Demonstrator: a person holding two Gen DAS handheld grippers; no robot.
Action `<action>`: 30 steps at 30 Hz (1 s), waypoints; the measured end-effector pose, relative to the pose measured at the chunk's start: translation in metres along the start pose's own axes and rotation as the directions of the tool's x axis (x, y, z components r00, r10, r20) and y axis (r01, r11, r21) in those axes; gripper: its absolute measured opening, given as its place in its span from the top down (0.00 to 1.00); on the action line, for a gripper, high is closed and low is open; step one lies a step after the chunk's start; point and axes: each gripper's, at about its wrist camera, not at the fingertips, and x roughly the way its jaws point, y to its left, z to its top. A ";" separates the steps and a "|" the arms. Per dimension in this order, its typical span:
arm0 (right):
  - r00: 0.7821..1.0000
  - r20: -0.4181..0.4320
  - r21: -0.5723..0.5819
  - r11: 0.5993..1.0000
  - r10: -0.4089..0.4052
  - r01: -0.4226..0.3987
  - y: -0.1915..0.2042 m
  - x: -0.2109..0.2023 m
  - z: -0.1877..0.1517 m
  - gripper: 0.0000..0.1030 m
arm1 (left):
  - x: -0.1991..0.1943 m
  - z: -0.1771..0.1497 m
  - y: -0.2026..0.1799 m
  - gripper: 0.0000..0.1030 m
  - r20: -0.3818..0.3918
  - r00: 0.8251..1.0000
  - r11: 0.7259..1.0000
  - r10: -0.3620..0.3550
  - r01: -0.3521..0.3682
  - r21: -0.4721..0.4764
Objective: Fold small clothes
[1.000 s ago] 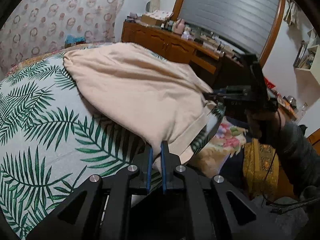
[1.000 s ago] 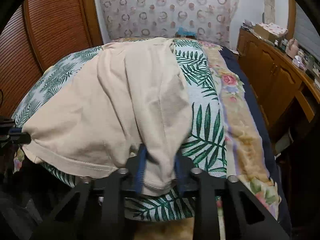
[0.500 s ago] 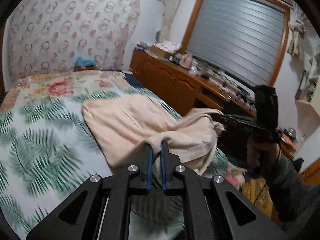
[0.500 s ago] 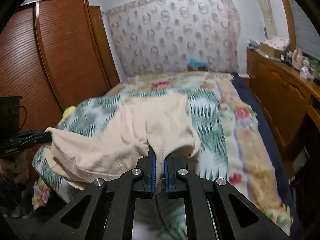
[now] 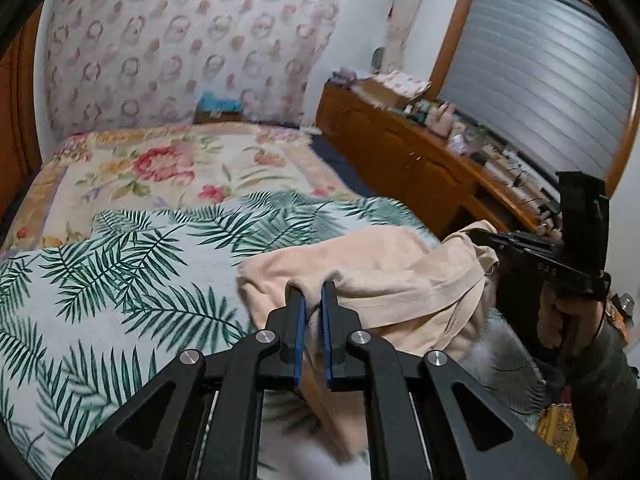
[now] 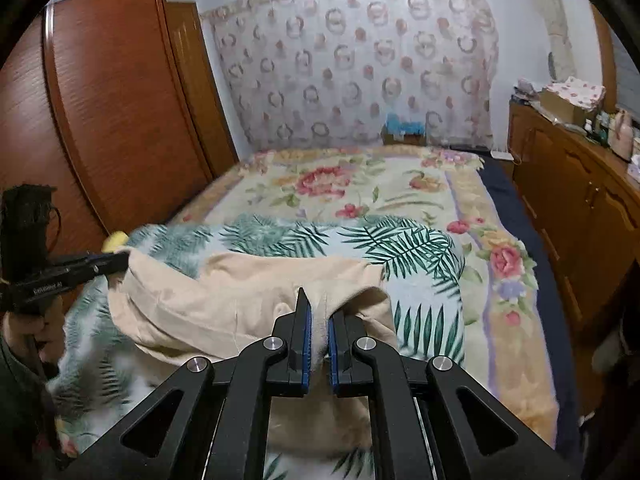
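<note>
— Two grippers, both pinching the same beige garment [image 5: 404,280]. How tight is the left gripper [image 5: 313,312]?

— Its blue-lined jaws are nearly together, clamped on a fold of the cloth's hem. The right gripper [image 6: 319,326] is the same: jaws drawn close with a ridge of fabric squeezed between them.

— Where is the garment, then?

— Bunched and lifted above the near end of the bed [image 6: 472,208], over the palm-leaf sheet [image 5: 120,272], strung between the two tools. In the left wrist view the right gripper [image 5: 486,236] grips the far corner; in the right wrist view the left gripper [image 6: 118,258] holds the opposite corner.

— Anything around the bed?

— Beyond the sheet lies a floral blanket [image 6: 340,184]. A wooden wardrobe [image 6: 120,112] stands on one side of the bed, a cluttered wooden sideboard [image 5: 420,152] on the other, and a patterned curtain [image 6: 360,60] hangs past its far end.

— Any writing?

— Small pale lettering on the side of each opposite gripper body, too blurred to read.
</note>
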 end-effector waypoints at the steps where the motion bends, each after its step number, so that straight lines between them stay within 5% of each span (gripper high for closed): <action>1: 1.000 -0.016 -0.009 1.000 0.000 0.000 -0.001 0.011 0.002 0.94 | 0.006 0.001 0.003 0.92 -0.009 1.000 1.000 0.000 0.000 -0.003; 12: 1.000 -0.030 -0.019 1.000 0.001 -0.002 -0.007 0.042 0.025 0.90 | 0.028 0.000 0.009 0.92 -0.027 0.999 1.000 0.029 -0.029 0.008; 16: 1.000 -0.005 -0.047 0.999 -0.009 0.009 -0.003 0.029 0.024 0.85 | 0.016 -0.001 0.004 0.71 0.023 0.999 0.999 0.031 -0.032 0.034; 18: 1.000 0.007 -0.057 0.998 -0.027 0.028 -0.002 0.026 0.025 0.66 | 0.006 -0.002 0.001 0.57 0.062 0.997 0.998 0.035 -0.038 0.049; 20: 0.998 0.028 -0.075 0.996 -0.053 0.055 0.000 0.020 0.024 0.50 | -0.001 -0.003 0.000 0.54 0.072 0.997 0.998 0.022 -0.027 0.058; 24: 0.997 0.048 -0.108 0.993 -0.053 0.058 0.005 0.010 0.017 0.48 | -0.006 -0.009 -0.001 0.23 0.069 0.997 0.996 0.018 -0.024 0.087; 30: 0.999 -0.040 -0.205 0.979 -0.026 0.017 0.021 0.015 -0.007 0.48 | 0.008 -0.031 -0.002 0.20 -0.026 0.999 0.992 0.029 -0.026 0.126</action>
